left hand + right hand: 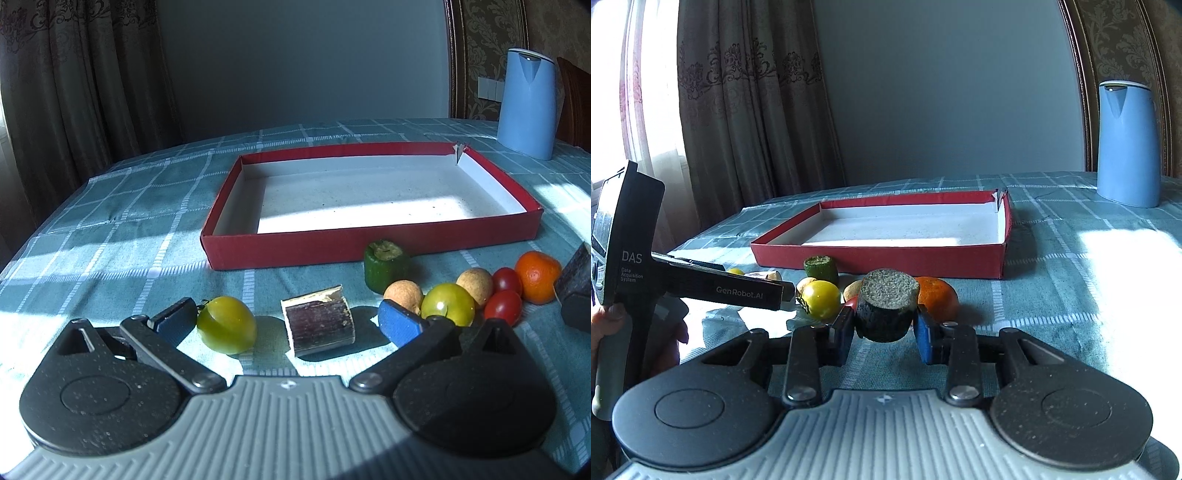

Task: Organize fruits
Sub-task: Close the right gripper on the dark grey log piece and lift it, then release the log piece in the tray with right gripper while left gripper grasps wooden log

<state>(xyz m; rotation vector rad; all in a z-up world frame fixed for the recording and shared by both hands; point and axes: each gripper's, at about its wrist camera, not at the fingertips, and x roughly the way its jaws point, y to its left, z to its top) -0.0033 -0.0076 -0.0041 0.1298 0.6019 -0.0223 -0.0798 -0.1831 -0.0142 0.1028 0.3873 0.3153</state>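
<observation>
The left gripper (288, 317) stood spread wide around a green tomato (226, 329) and a dark sugarcane piece (318, 325). The right gripper (885, 328) pinched a dark, pale-topped cylinder chunk (885, 309). The red tray (369, 247) lay at twelve o'clock, a tangerine (938, 297) just beyond the chunk.
</observation>
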